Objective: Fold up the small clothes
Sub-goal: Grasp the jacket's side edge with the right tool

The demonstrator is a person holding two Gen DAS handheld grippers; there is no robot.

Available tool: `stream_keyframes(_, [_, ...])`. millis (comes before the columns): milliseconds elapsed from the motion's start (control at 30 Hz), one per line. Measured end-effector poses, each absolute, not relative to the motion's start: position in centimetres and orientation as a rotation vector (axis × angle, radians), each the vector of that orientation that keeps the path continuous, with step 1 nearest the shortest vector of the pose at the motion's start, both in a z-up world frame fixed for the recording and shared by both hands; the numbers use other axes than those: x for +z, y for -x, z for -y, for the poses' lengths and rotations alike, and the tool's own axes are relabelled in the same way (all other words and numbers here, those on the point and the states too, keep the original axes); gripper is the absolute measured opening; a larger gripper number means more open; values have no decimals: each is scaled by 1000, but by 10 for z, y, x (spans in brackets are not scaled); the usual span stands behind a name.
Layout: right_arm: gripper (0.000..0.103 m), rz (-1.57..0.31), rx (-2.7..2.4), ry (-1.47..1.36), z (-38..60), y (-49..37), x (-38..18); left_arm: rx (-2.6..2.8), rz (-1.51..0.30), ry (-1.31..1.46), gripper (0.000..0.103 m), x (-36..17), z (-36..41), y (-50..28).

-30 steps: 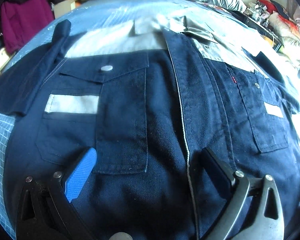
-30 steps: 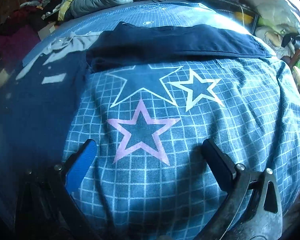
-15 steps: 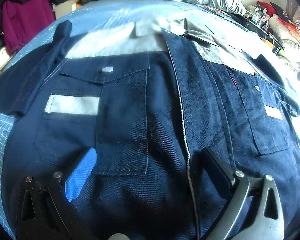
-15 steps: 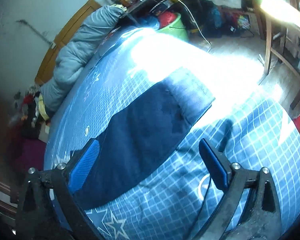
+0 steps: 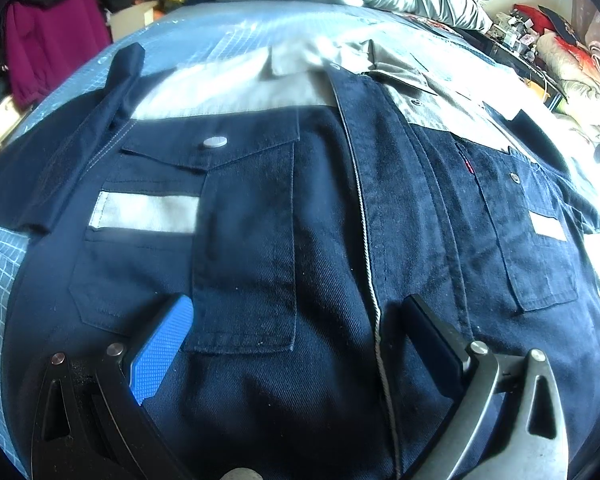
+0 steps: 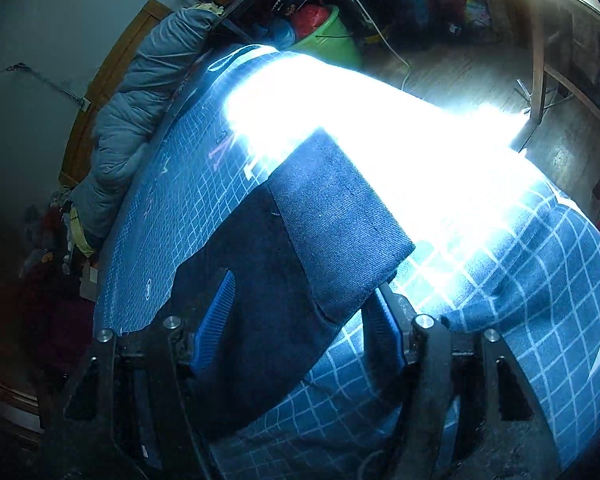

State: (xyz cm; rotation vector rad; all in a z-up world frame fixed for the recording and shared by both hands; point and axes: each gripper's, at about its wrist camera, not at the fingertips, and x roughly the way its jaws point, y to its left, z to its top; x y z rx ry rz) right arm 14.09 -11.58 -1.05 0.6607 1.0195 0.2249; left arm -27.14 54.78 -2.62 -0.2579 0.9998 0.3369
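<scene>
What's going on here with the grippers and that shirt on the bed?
A person holding two grippers is starting to fold a navy work shirt spread front-up on a blue grid-patterned bedsheet. The left gripper hovers open over the shirt's front, near the chest pocket, gripping nothing. The right gripper is at the shirt's sleeve, its jaws straddling the cuff end but not closed on it. No fold has been made yet.
</scene>
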Motion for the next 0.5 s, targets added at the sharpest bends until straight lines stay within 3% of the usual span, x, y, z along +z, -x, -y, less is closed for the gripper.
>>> stream_keyframes(67, [16, -990, 256, -658, 109, -135, 1, 337, -1000, 258, 103, -26, -547, 271])
stream_keyframes(267, [12, -808, 519, -570, 11, -96, 109, 351, -1002, 262, 103, -19, -551, 272])
stream_keyframes(500, [11, -725, 969, -469, -239, -33, 203, 441, -816, 321, 103, 44, -589, 317])
